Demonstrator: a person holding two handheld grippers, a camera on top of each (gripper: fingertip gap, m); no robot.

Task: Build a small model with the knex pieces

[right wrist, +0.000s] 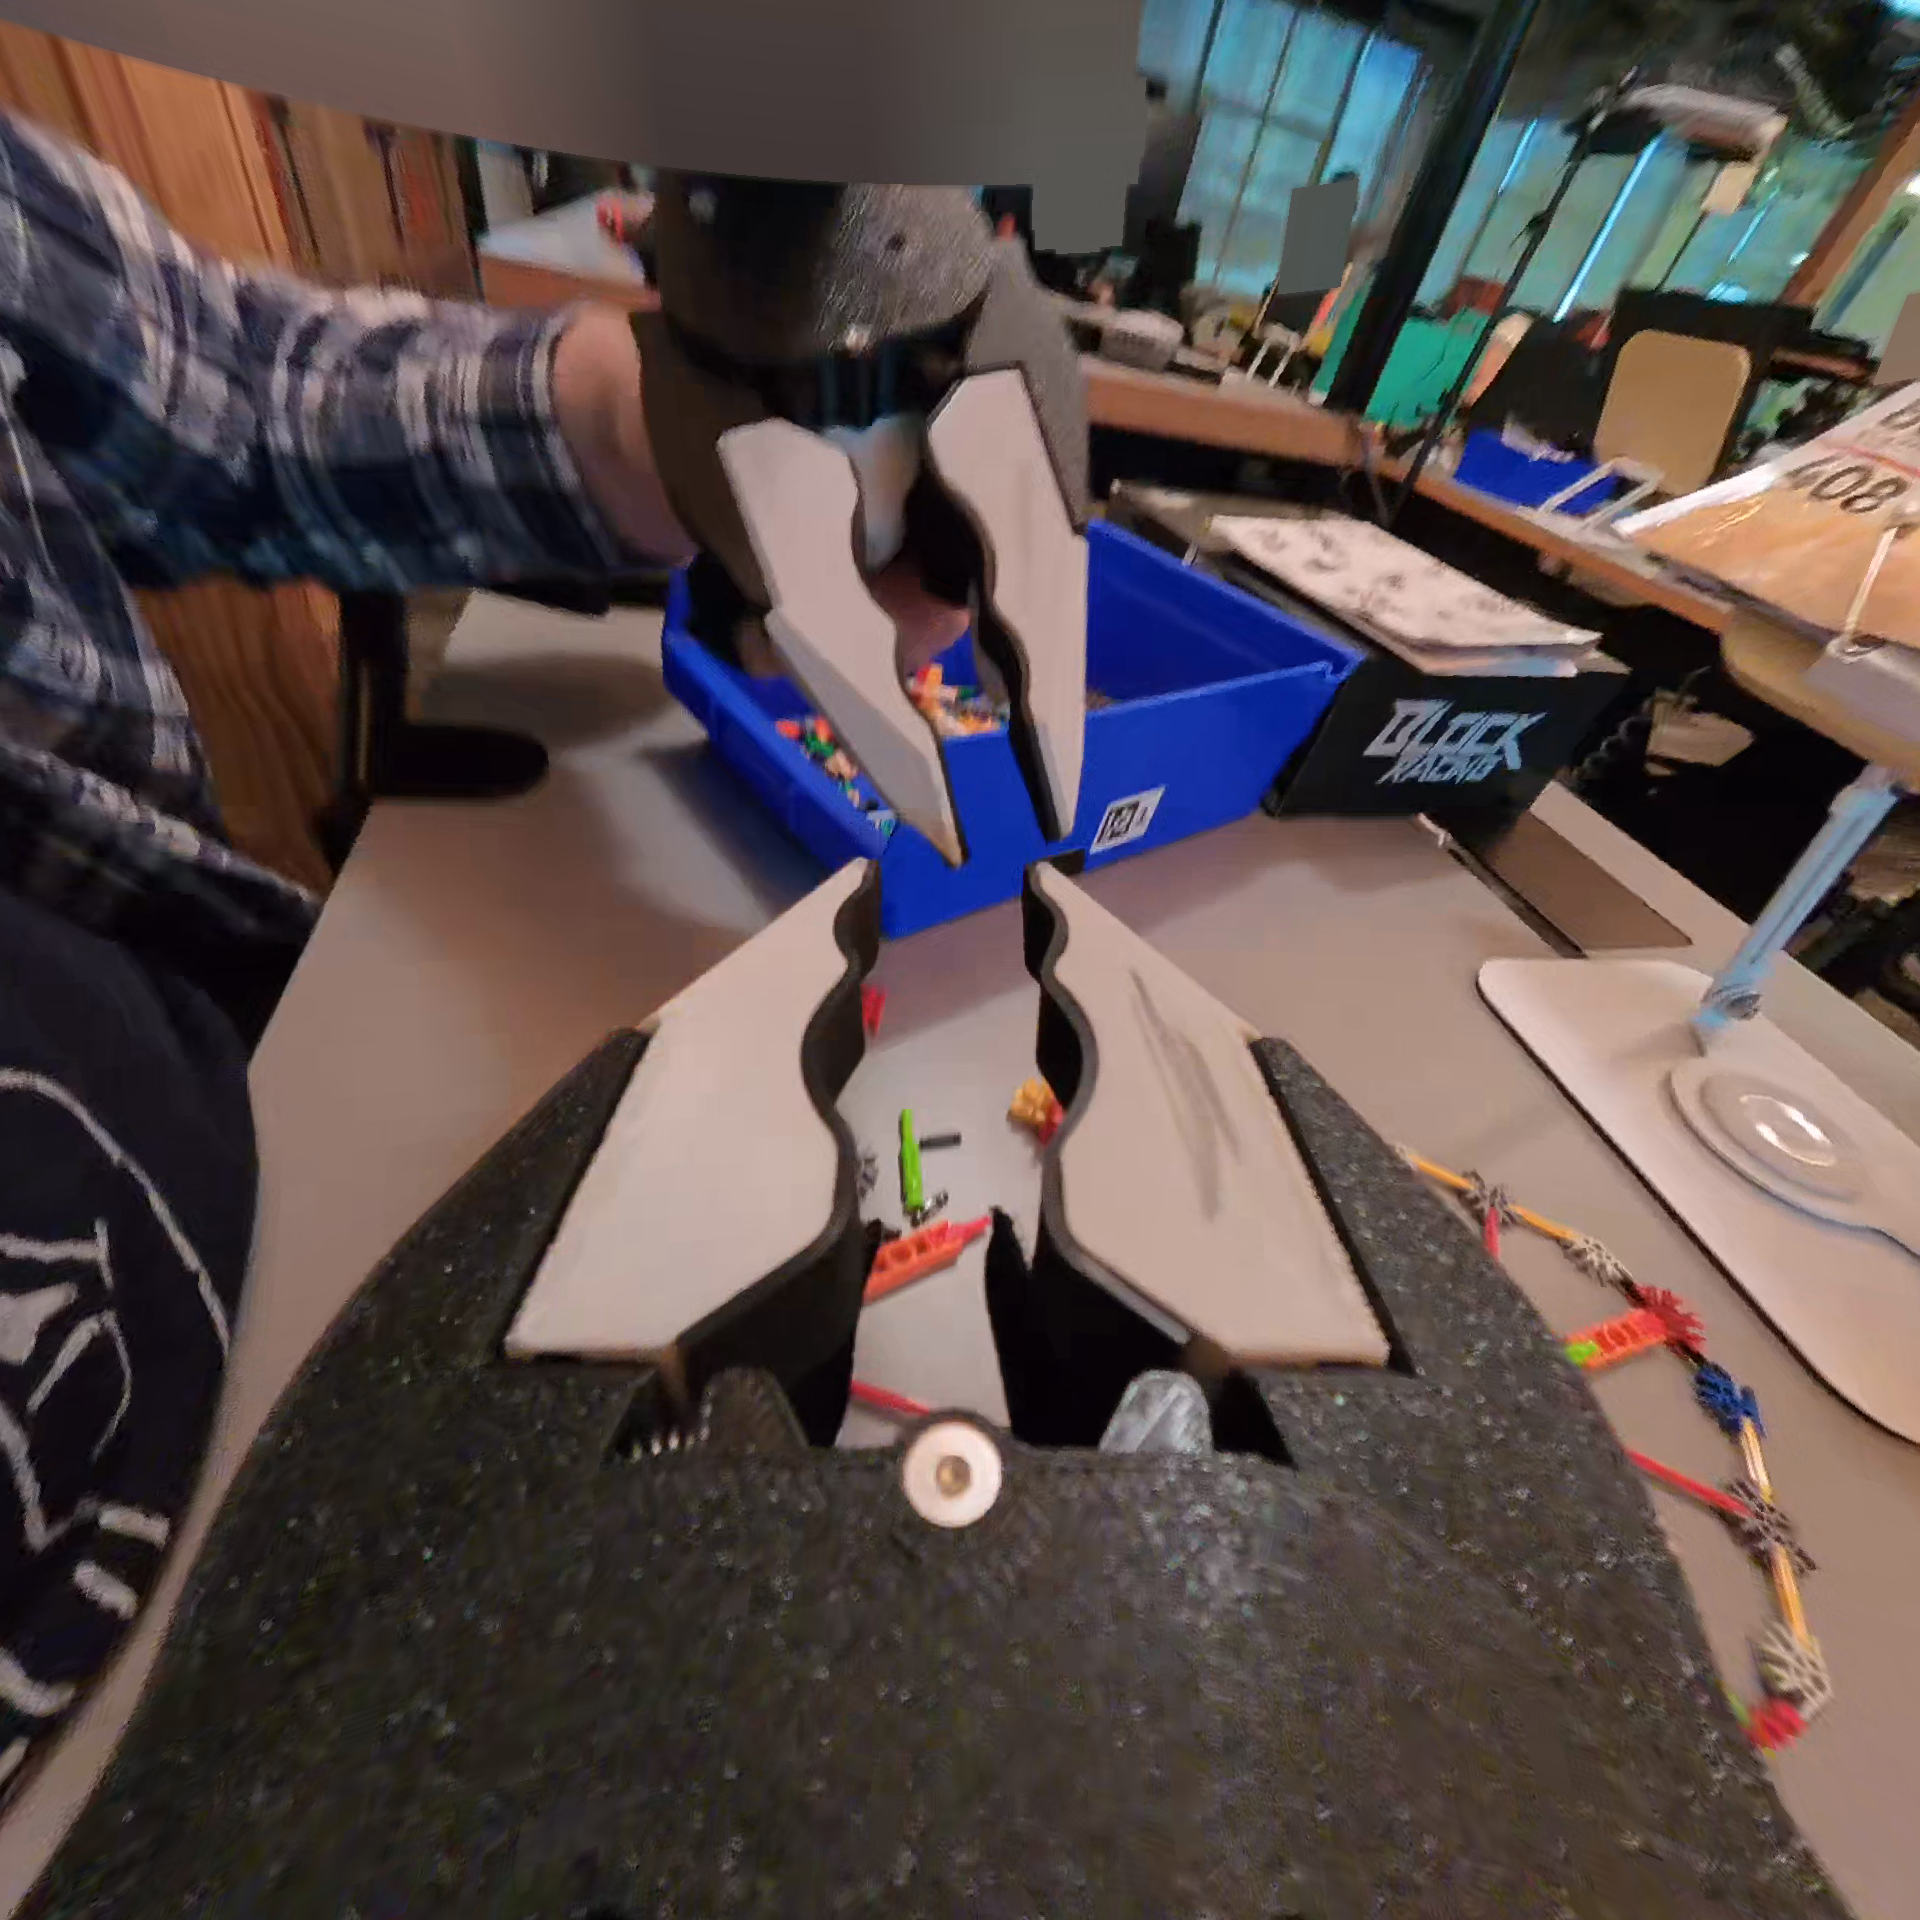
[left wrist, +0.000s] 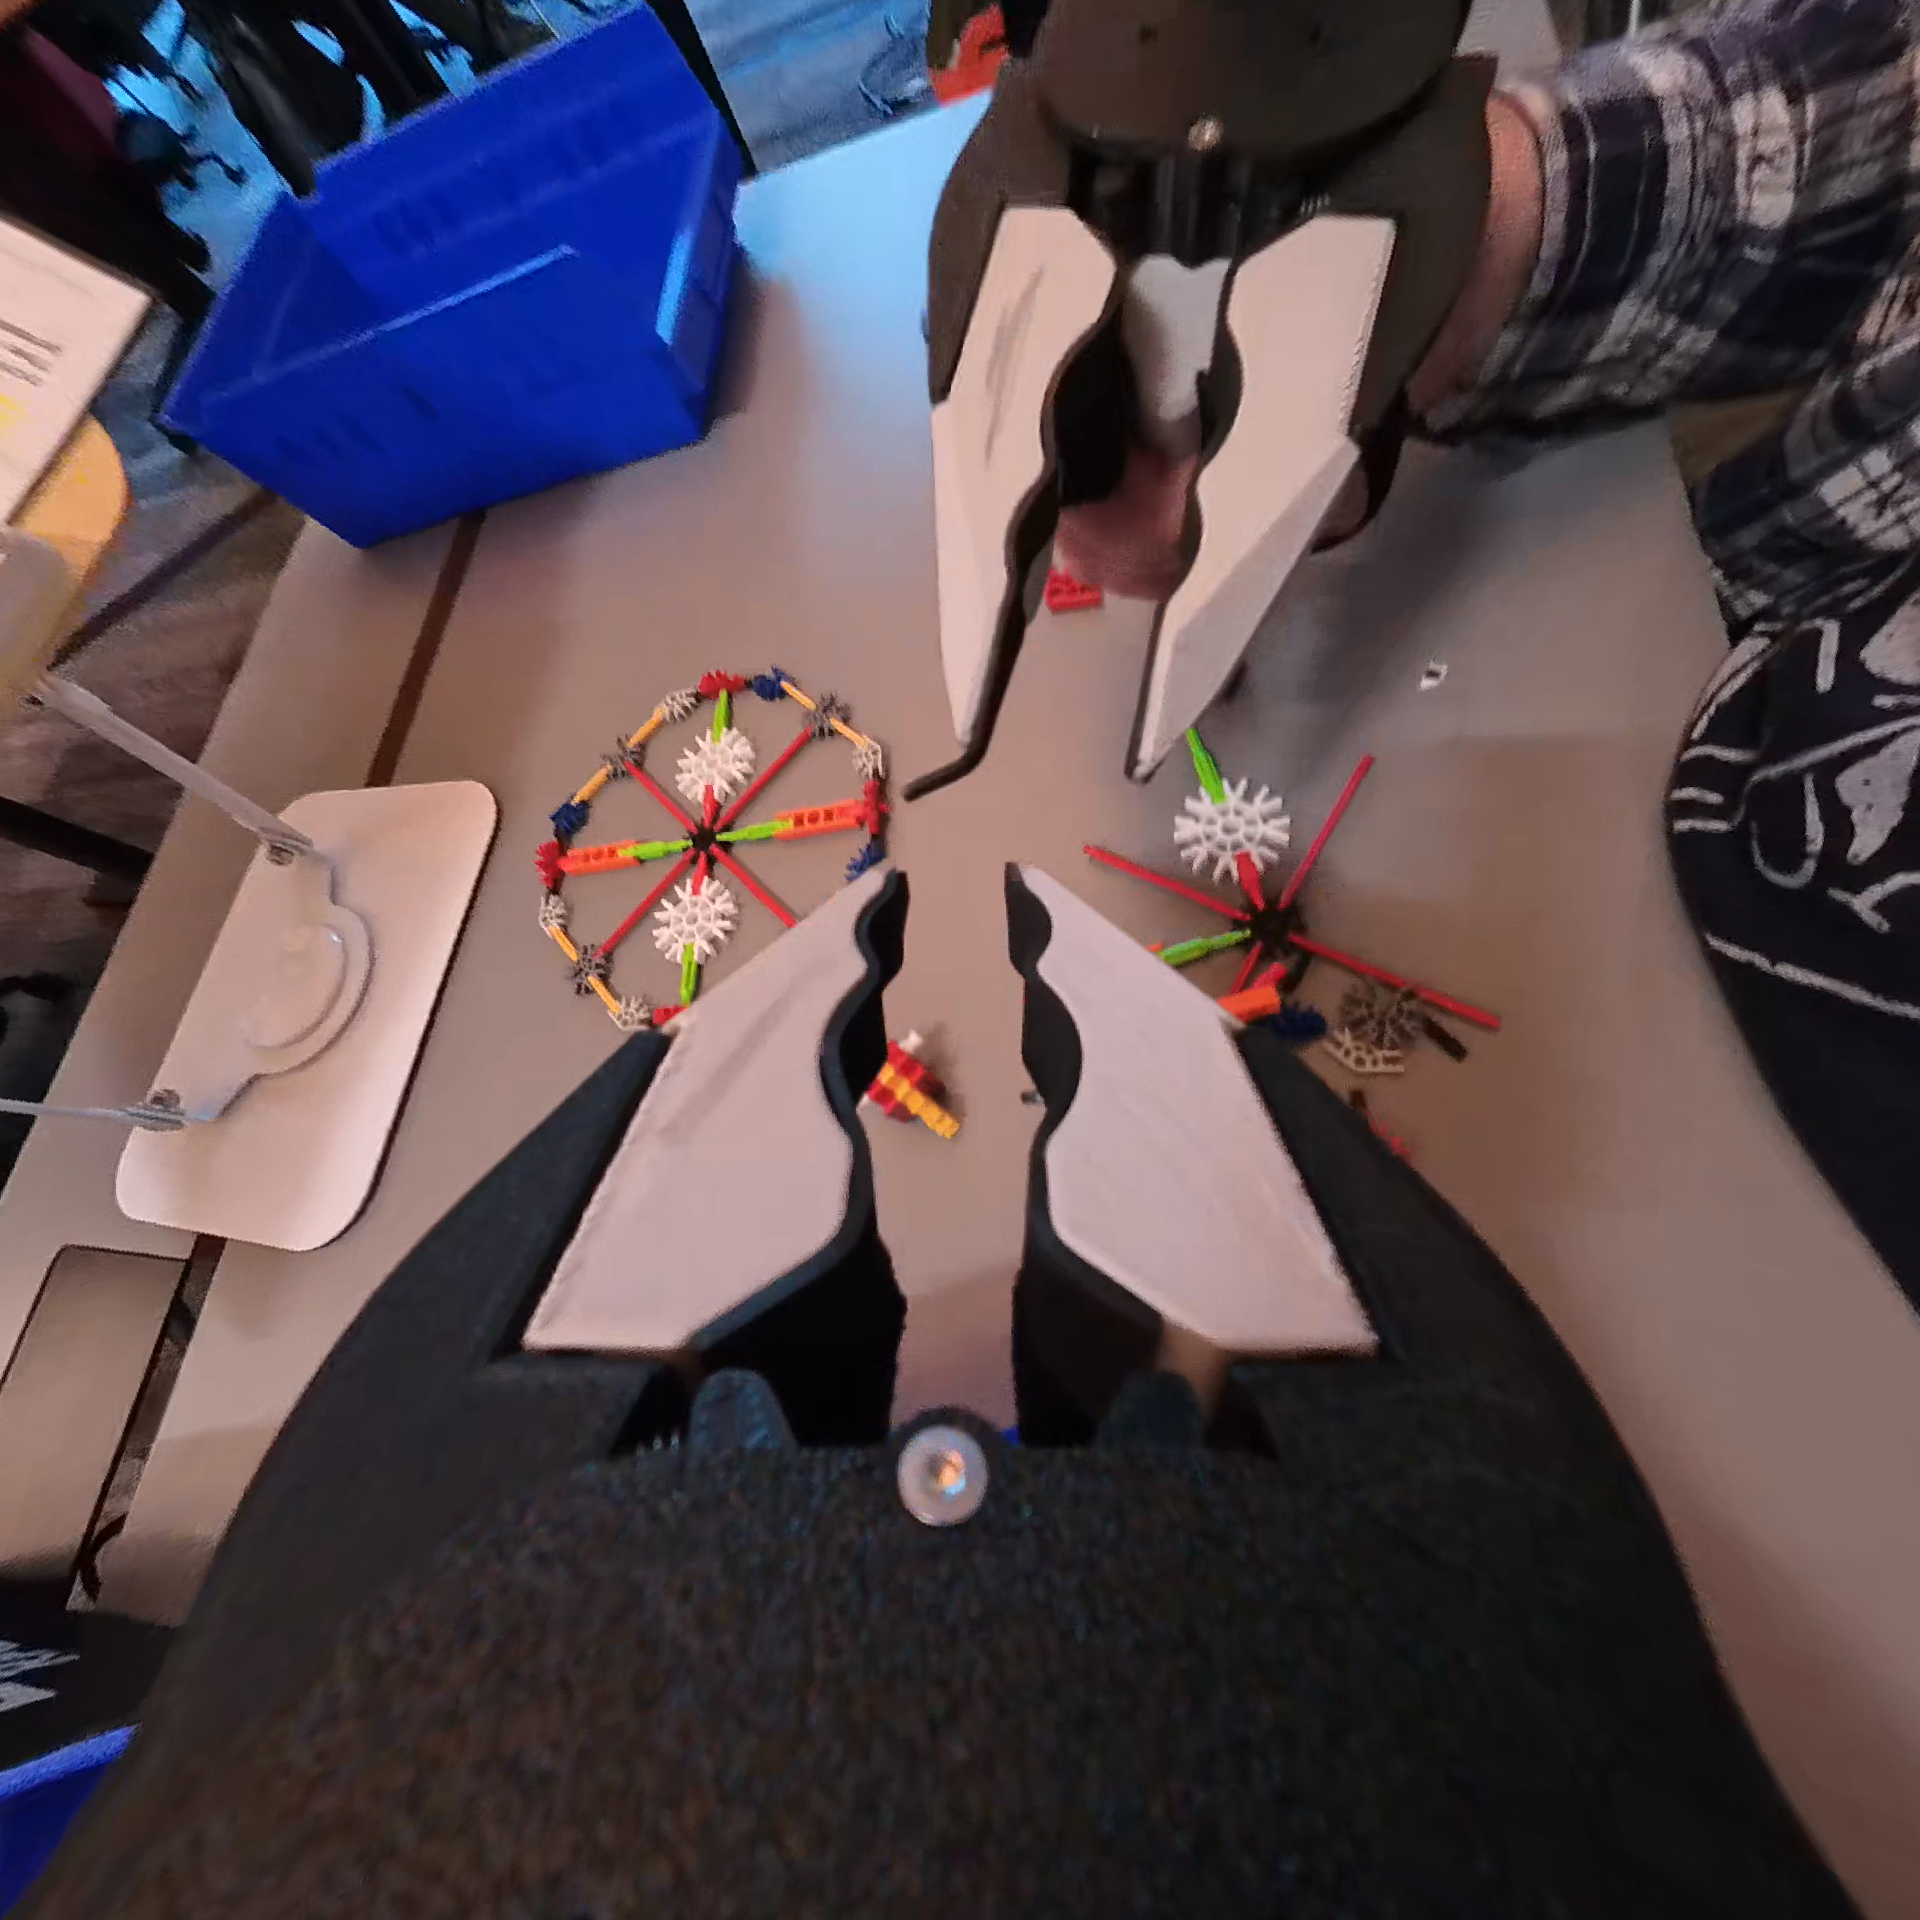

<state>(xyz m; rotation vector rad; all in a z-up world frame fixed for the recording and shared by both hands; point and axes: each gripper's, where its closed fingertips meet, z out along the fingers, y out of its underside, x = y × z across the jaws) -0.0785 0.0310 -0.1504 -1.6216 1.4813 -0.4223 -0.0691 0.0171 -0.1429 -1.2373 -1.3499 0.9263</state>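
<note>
A: How do the grippers stand?
B: Left gripper [left wrist: 954,883] spread and empty, low in the frame over a small red-yellow piece [left wrist: 912,1089]. Right gripper [left wrist: 1049,764] at top, also spread and empty.
A: Around them?
B: Wheel [left wrist: 712,847] at centre left, half-built spokes [left wrist: 1262,914] to the right, blue bin [left wrist: 468,312] upper left.

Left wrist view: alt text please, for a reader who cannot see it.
The open, empty left gripper hovers over a grey table, facing the open right gripper. A finished rod-and-connector wheel lies left of it, a partly built spoke assembly right, and a blue bin stands behind.
</note>
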